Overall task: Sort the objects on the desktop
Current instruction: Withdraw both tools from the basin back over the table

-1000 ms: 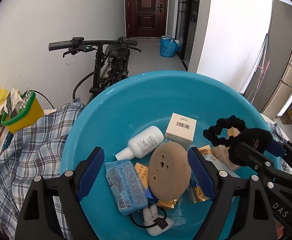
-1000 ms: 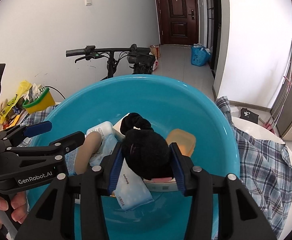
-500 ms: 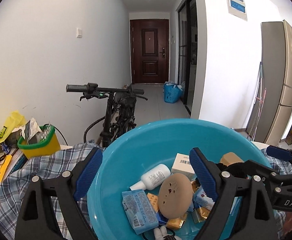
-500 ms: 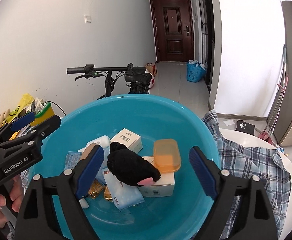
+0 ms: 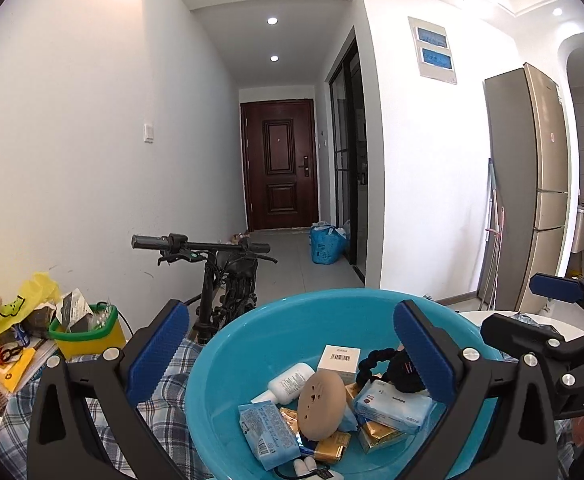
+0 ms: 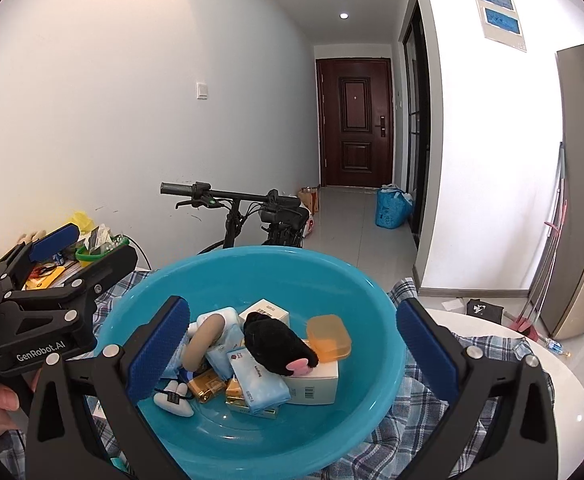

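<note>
A glossy round blue plastic basin point(image 6: 252, 272) on a checked cloth point(image 6: 488, 356) holds a fuzzy black hair tie point(image 6: 276, 340), a tan disc point(image 5: 320, 404), boxes and crinkly packets. Both the left hand-held gripper point(image 5: 292, 360) and right hand-held gripper point(image 6: 292, 352) have just been opening and stand released, nothing grasped.

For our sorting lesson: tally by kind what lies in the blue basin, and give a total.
Boxes: 2
Bottle: 1
Puff: 1
Orange case: 1
Black plush: 1
White charm: 1
Tissue packs: 2 clearly seen
Gold packets: at least 3, some part hidden
Total: at least 12
</note>
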`<state>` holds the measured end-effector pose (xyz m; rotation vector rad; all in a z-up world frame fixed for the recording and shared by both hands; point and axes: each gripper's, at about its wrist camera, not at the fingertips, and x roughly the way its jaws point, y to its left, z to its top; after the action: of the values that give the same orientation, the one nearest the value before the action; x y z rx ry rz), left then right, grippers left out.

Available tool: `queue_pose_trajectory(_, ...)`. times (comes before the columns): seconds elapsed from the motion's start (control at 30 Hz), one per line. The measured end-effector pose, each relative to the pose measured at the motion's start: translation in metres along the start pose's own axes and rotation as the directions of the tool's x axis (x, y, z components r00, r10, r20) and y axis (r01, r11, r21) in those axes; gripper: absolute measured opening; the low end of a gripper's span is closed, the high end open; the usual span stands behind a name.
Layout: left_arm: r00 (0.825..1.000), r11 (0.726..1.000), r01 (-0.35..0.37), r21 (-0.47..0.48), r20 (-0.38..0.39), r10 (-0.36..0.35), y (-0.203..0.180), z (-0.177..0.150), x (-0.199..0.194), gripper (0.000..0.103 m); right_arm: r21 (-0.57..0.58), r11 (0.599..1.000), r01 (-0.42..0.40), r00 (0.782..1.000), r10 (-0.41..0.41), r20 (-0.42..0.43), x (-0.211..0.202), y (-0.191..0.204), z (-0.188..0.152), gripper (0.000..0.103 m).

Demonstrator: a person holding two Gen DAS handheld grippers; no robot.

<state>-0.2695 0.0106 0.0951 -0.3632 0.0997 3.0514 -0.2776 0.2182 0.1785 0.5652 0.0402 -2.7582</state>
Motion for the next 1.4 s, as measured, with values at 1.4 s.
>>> queue_pose_trajectory(1.4, 0.998, 0.981, 0.022, -0.19, -0.054, -0.032, 0.0, -0.106, -0.203, 0.103, 0.054, 0.993, 0.1, 0.971, -0.11, 0.213, -0.173, 0.021, -0.121, 0.103)
